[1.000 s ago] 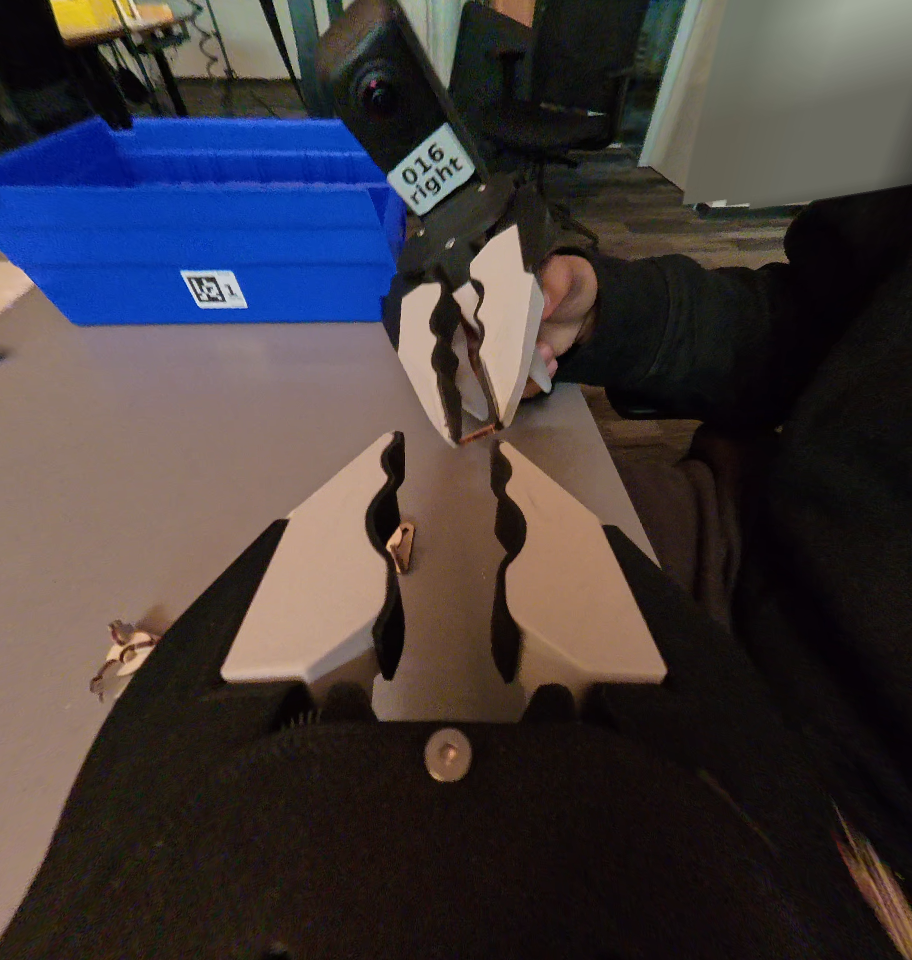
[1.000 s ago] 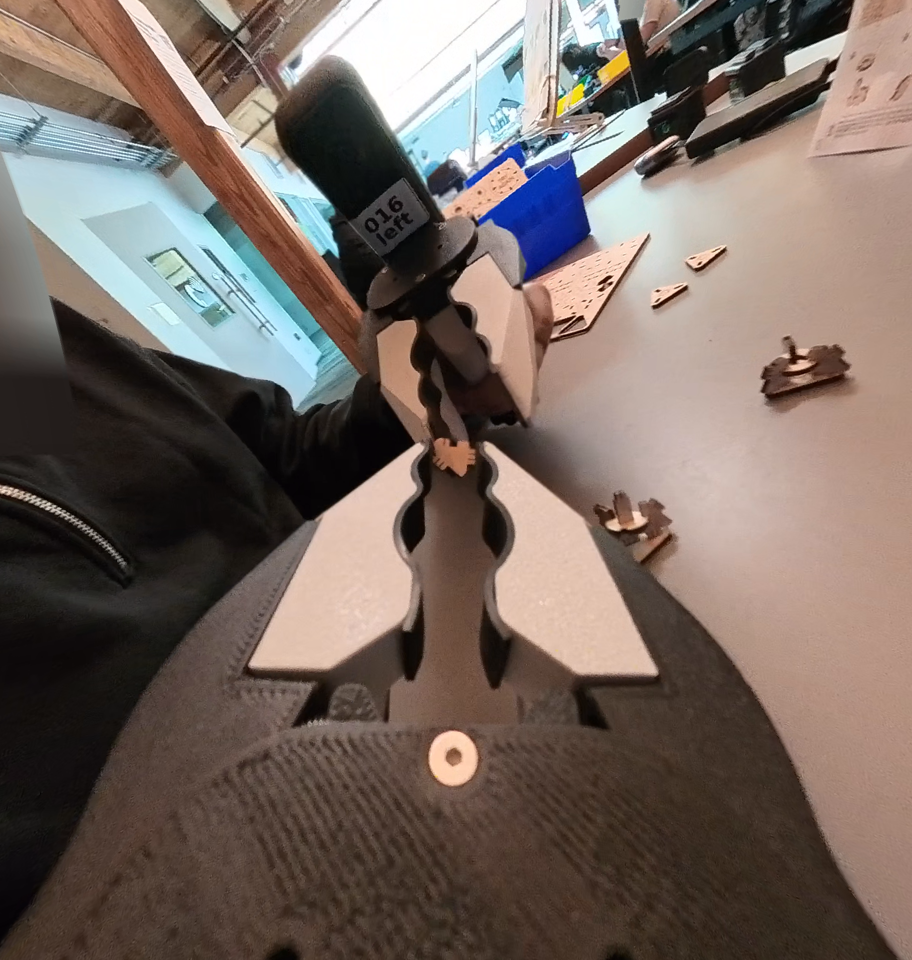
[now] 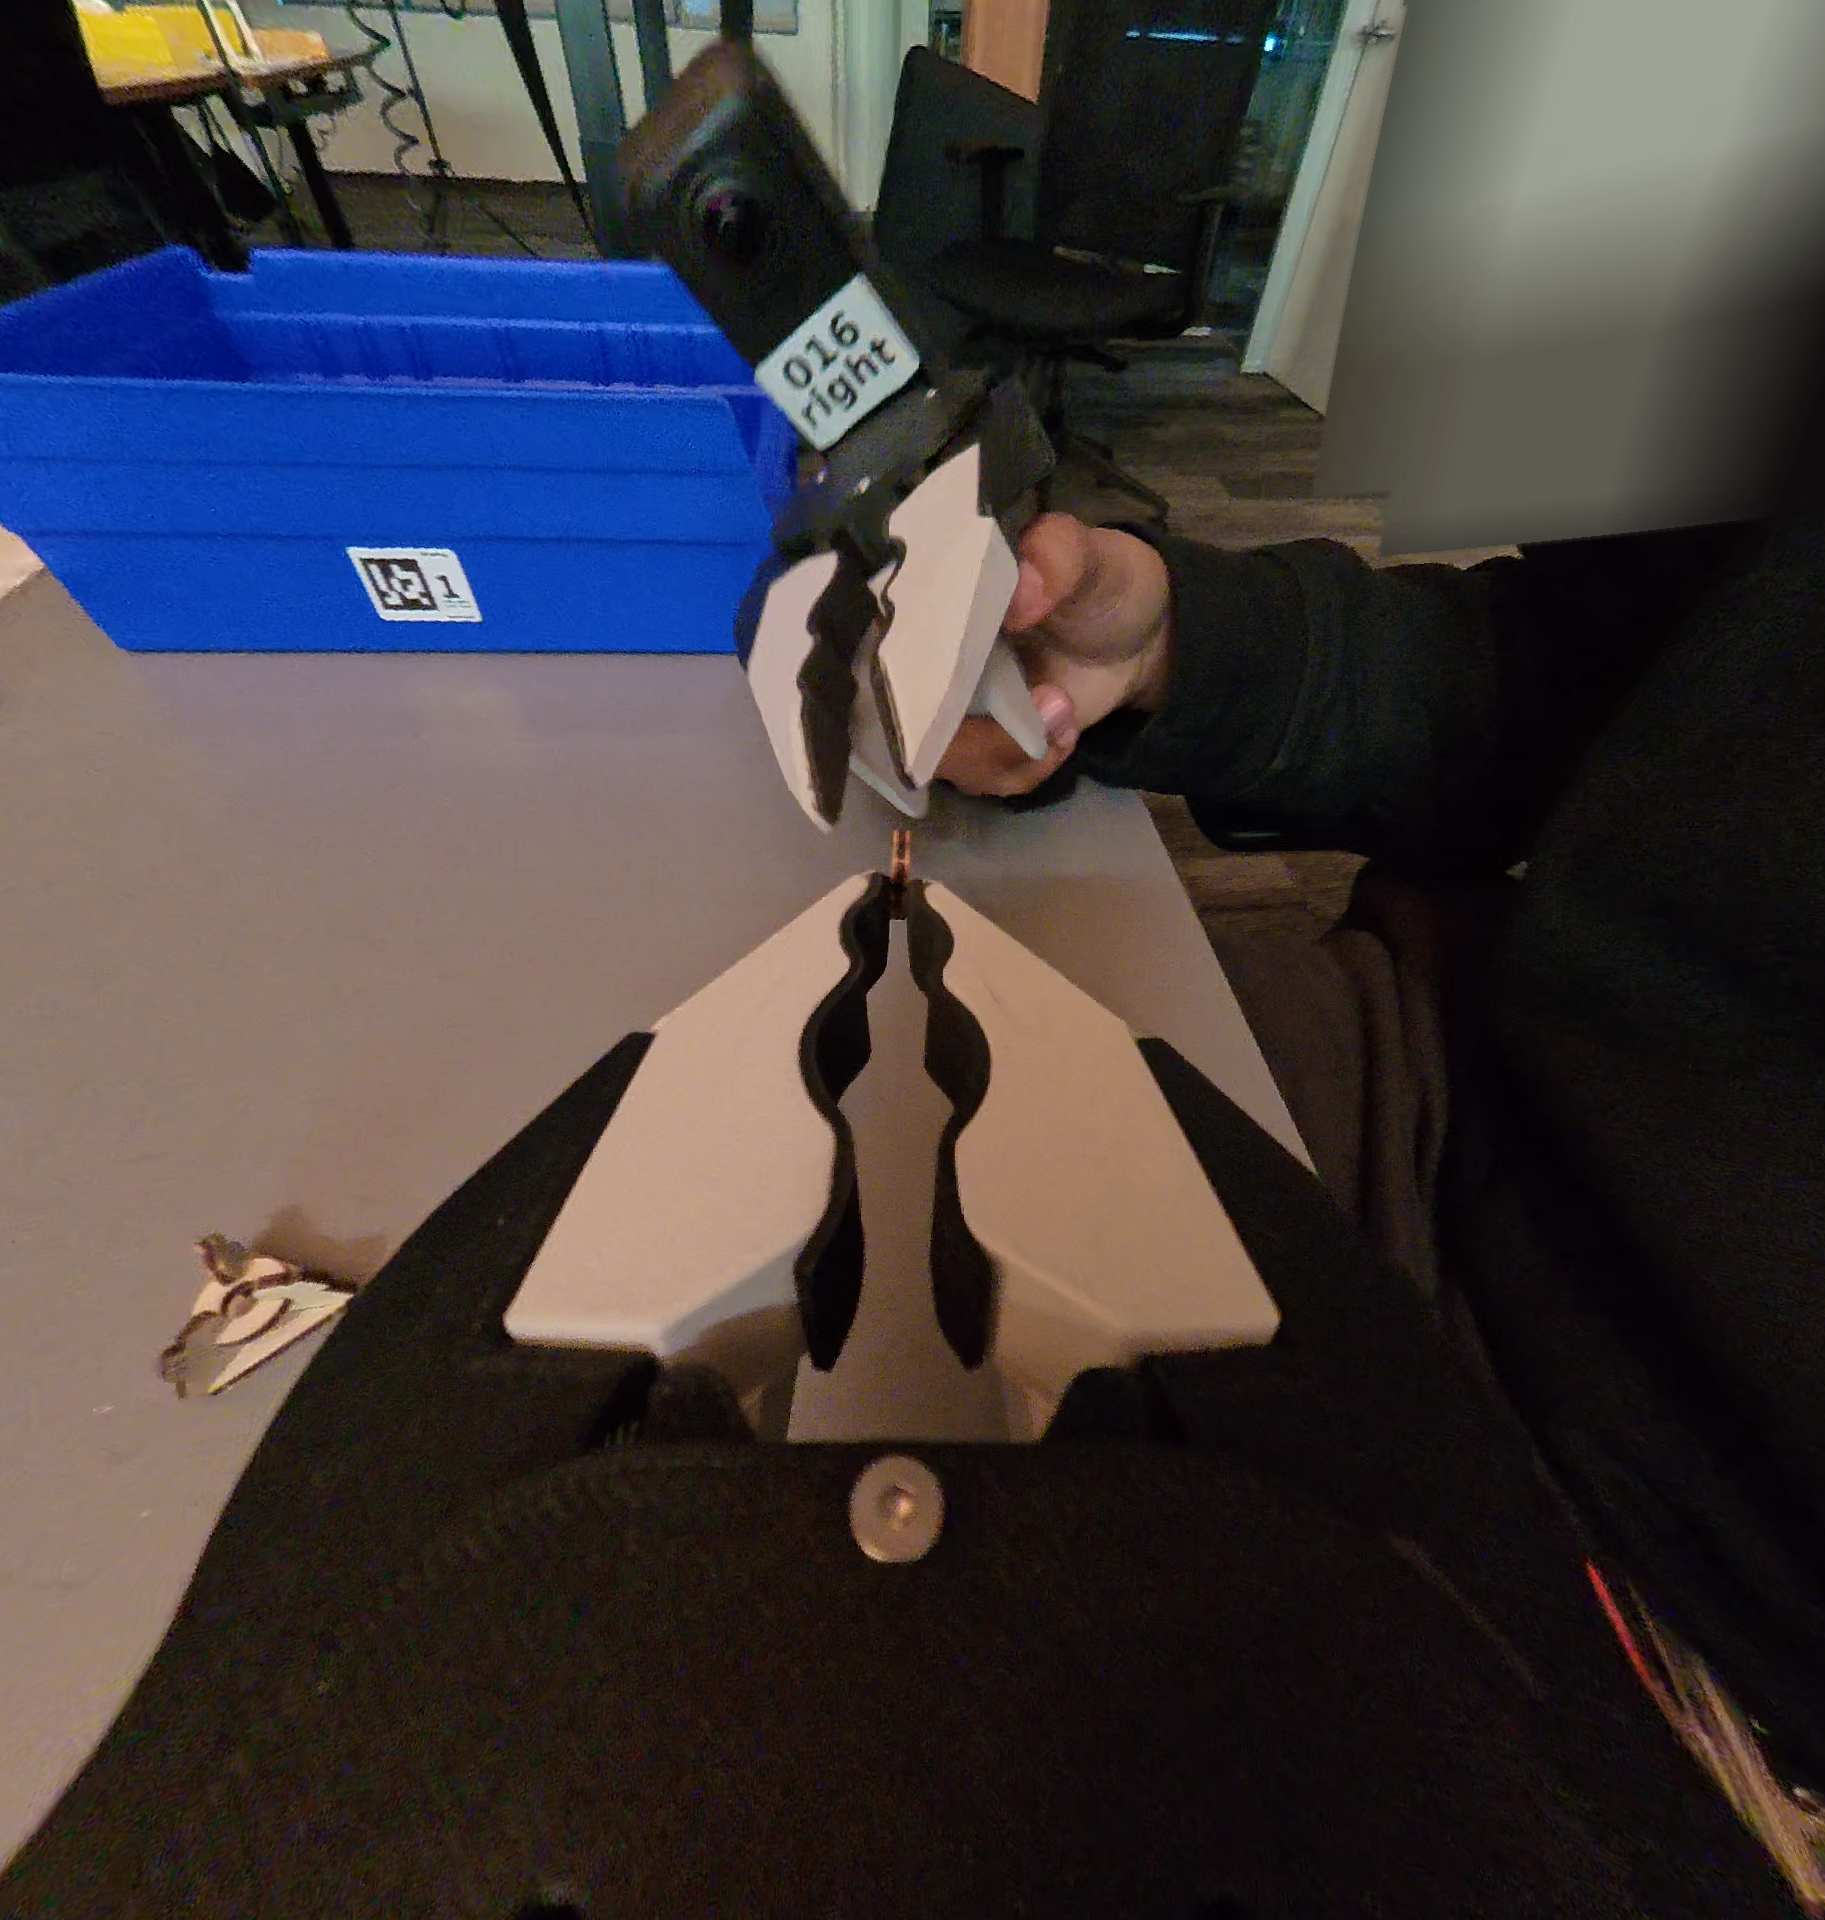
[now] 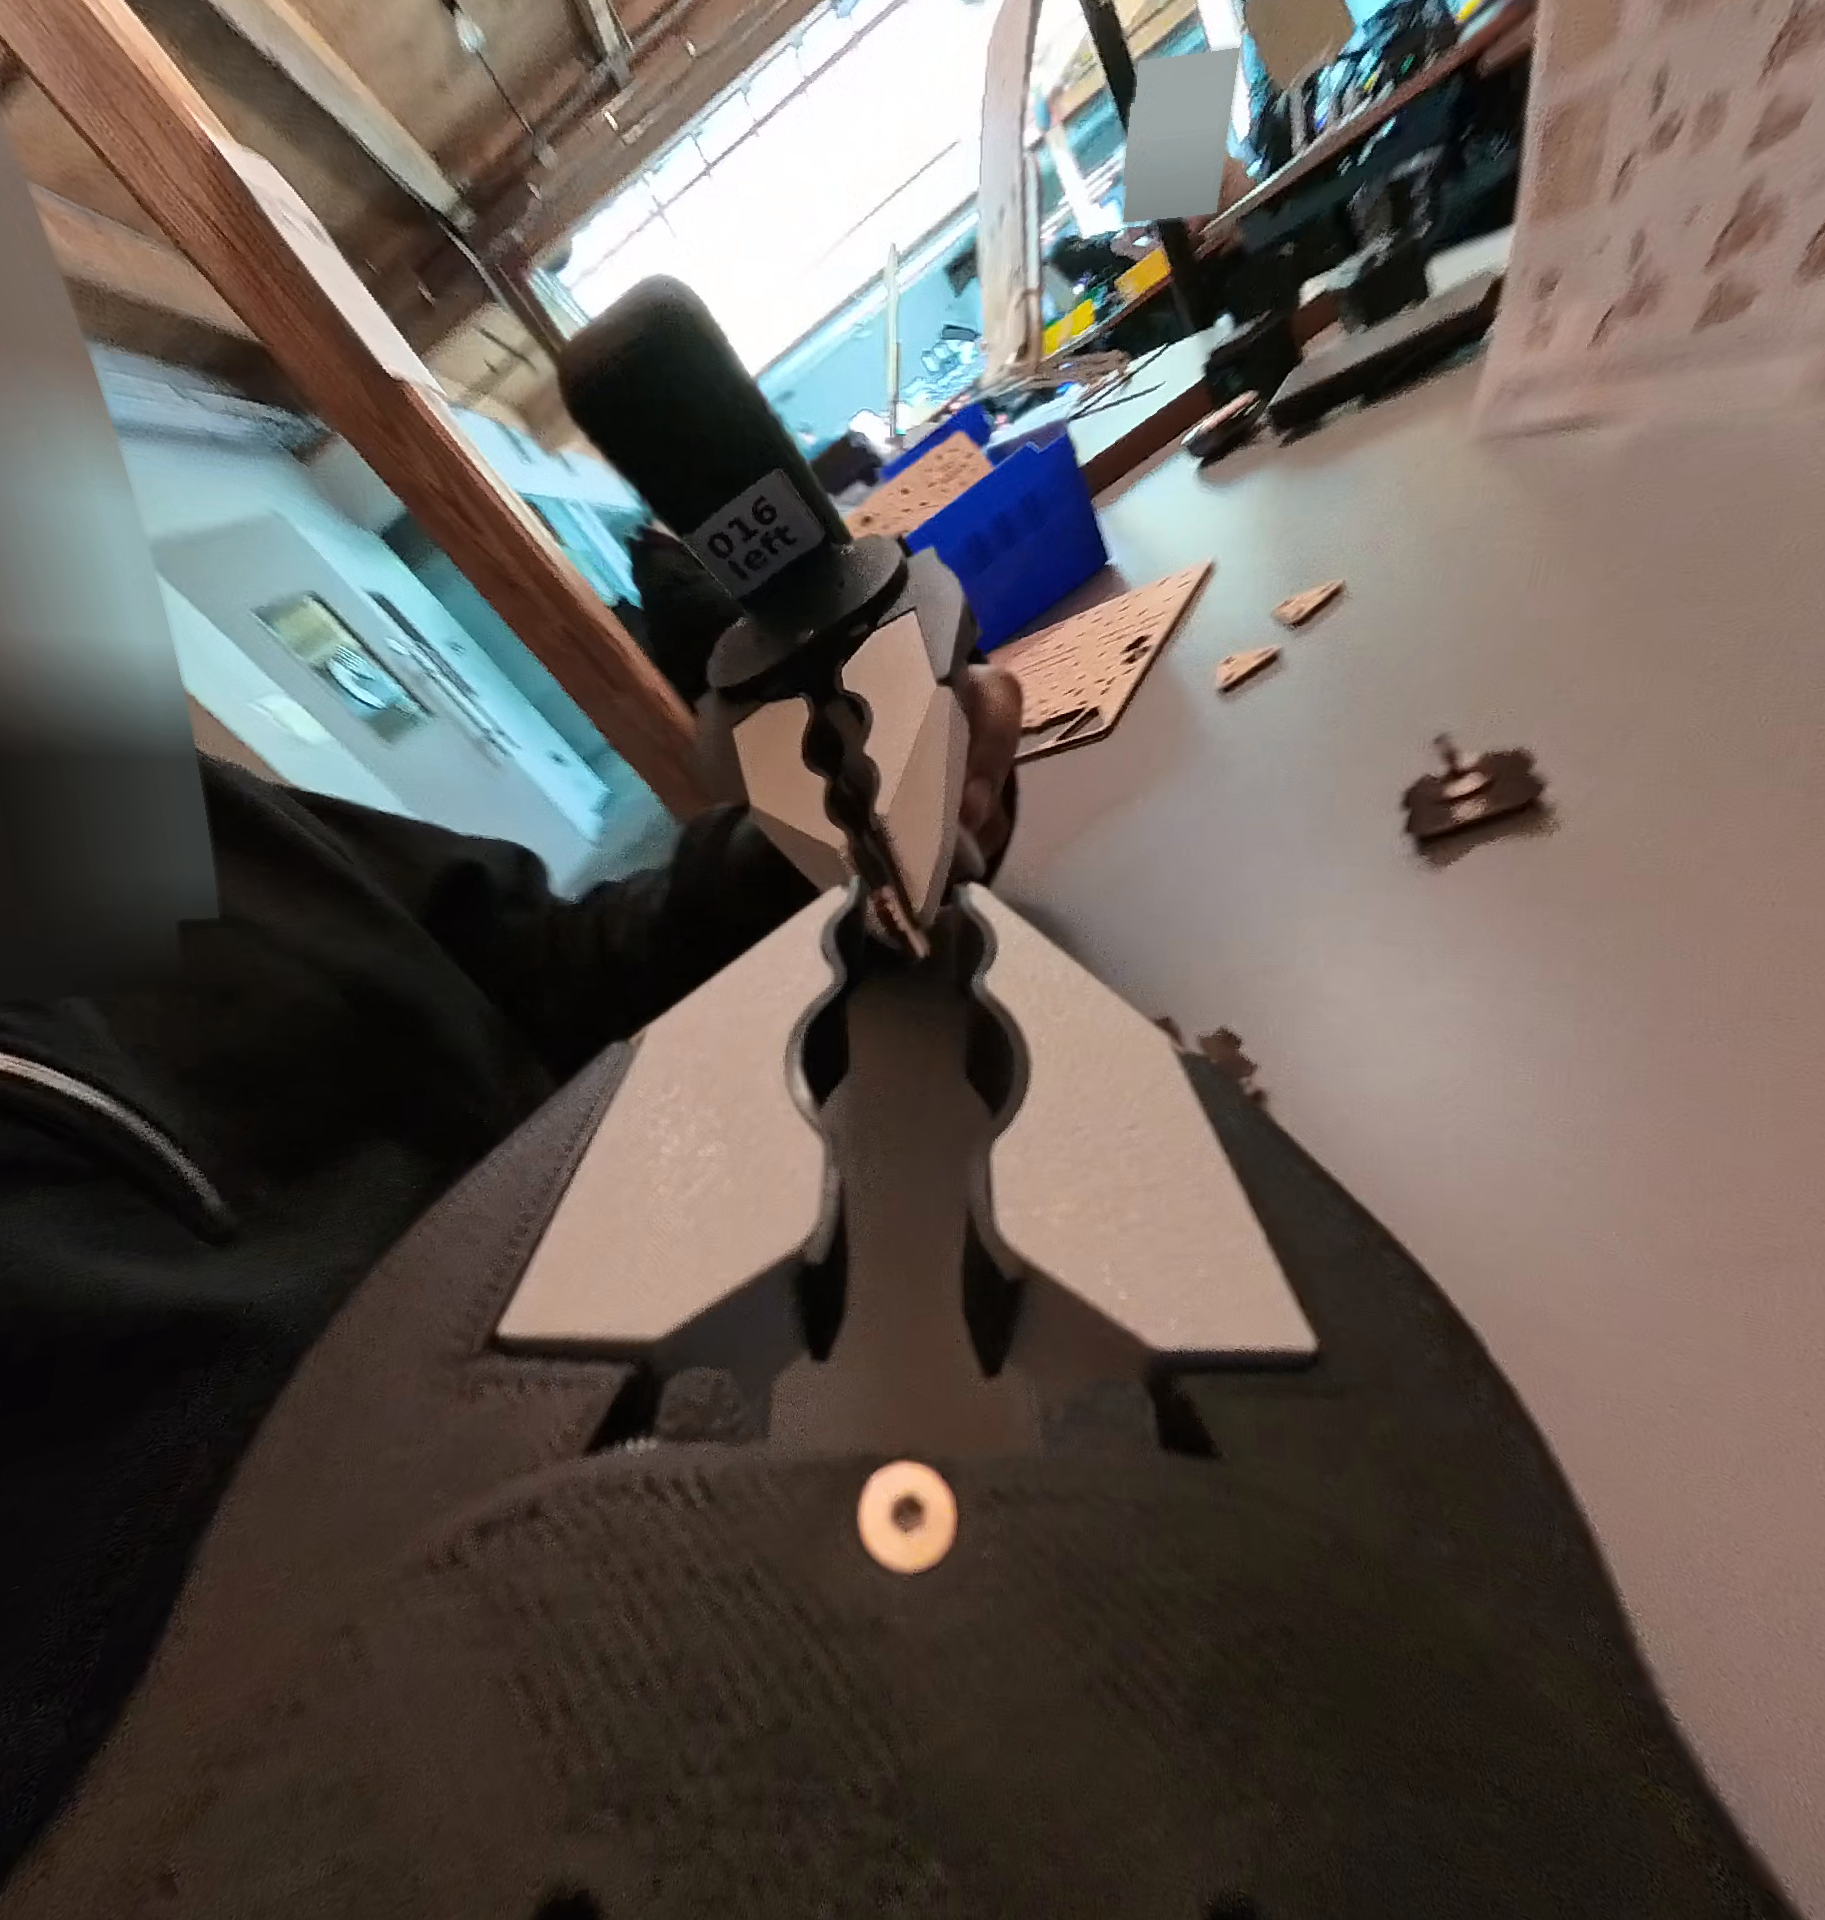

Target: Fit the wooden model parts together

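Observation:
My left gripper (image 3: 895, 883) is shut on a small thin wooden piece (image 3: 900, 857) that sticks up out of its fingertips, just above the grey table (image 3: 264, 935). My right gripper (image 3: 866, 805) hangs tilted right above that piece with its fingers apart and nothing between them. In the right wrist view, the right gripper (image 4: 906, 920) has its fingertips on either side of the left gripper (image 4: 887, 894) and the wooden piece (image 4: 897, 930), and the pads do not press on it. A hand grips each tool.
A blue bin (image 3: 368, 447) stands at the back left of the table. A small wooden assembly (image 3: 253, 1309) lies at the left. In the right wrist view are a dark assembly (image 4: 1474, 800), a perforated wooden sheet (image 4: 1105, 644), small triangles (image 4: 1308, 603) and another blue bin (image 4: 1012, 530).
My left gripper's jaws have closed on the wooden piece that the right gripper held at its tips. The right gripper has lifted slightly off it.

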Demonstrator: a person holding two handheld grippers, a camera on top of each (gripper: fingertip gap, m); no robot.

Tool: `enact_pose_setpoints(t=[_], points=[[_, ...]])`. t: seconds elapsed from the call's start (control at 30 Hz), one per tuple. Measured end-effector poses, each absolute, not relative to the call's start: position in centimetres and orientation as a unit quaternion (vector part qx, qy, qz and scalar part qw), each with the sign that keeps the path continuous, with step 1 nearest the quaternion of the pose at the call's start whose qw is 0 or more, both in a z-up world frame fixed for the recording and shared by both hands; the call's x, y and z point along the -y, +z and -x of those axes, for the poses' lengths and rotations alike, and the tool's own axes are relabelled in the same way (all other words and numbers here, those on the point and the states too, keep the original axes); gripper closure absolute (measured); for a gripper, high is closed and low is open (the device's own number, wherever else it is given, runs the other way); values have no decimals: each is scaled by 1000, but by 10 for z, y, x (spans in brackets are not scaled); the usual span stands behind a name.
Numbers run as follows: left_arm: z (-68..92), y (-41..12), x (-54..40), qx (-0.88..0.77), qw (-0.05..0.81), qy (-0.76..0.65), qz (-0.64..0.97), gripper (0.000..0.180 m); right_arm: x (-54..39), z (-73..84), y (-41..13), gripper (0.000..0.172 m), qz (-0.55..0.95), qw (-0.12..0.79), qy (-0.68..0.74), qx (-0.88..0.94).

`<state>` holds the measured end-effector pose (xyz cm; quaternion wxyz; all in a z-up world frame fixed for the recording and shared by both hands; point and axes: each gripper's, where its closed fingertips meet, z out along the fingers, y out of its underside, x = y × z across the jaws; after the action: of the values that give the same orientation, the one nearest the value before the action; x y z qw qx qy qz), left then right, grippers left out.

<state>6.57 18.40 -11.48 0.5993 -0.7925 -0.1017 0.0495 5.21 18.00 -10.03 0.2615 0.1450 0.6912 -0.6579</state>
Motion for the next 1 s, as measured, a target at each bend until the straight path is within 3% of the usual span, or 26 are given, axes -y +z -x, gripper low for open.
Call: enact_pose_setpoints(t=[0.17,0.6,0.67,0.77,0.87,1.0], points=[[-69,-118,-185,105,598,16,794,180,-182,-62,-107,160,-73,160,-639,-749],[-78,-134,-189,98,568,-24,817,180,-178,-75,-127,170,-16,99,-585,-805],[-74,-133,-188,104,570,-11,815,180,-179,-71,-128,170,-25,88,-581,-809],[-61,-132,-183,132,573,19,808,162,-183,-53,-133,171,-72,68,-568,-817],[-46,-141,-174,173,555,31,813,161,-190,-30,-151,171,-141,35,-525,-839],[-34,-159,-168,230,515,17,826,161,-186,-31,-156,170,-178,59,-509,-840]])
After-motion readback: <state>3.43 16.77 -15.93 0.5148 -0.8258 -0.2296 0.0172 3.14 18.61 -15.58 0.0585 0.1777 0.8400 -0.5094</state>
